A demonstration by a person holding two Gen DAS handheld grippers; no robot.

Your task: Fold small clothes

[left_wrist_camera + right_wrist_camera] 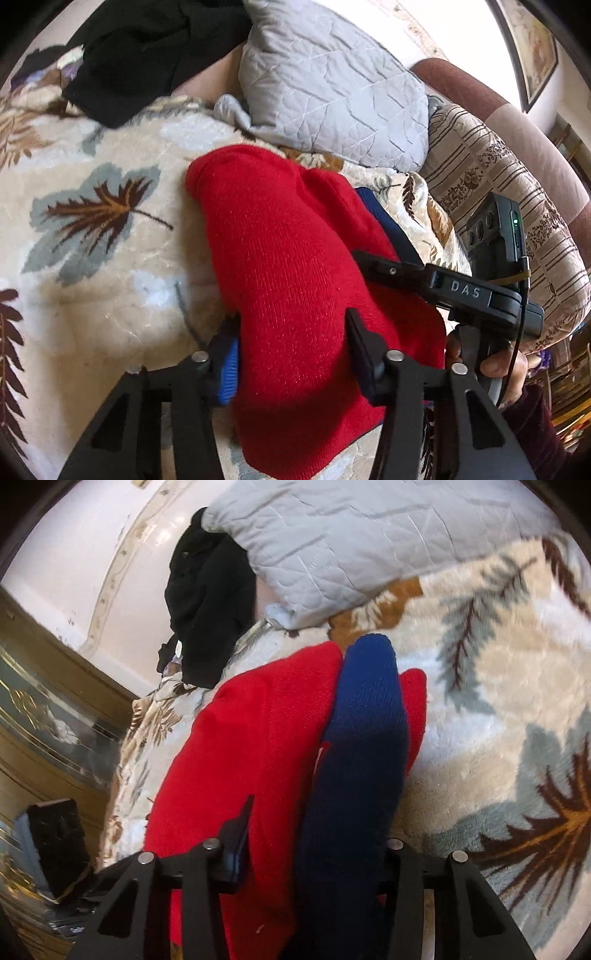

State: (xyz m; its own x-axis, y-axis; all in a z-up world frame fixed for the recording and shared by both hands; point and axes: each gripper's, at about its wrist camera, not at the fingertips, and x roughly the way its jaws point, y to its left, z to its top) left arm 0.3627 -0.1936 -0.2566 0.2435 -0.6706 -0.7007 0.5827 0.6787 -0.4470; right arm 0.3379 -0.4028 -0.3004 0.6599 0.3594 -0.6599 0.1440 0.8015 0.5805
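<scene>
On the plush cream blanket (110, 302), patterned with grey and brown leaves, lay a red knitted garment (288, 266), fine-ribbed and bunched into a rounded fold. The left gripper (293, 343) had its black fingers closed against the knit on both sides, pinching a thick fold. A crumpled black cloth (147, 55) and a quilted grey pillow (332, 85) lay beyond. To the right, the right gripper (317, 834) pinched the same garment where a navy knitted band (362, 738) ran along it.
</scene>
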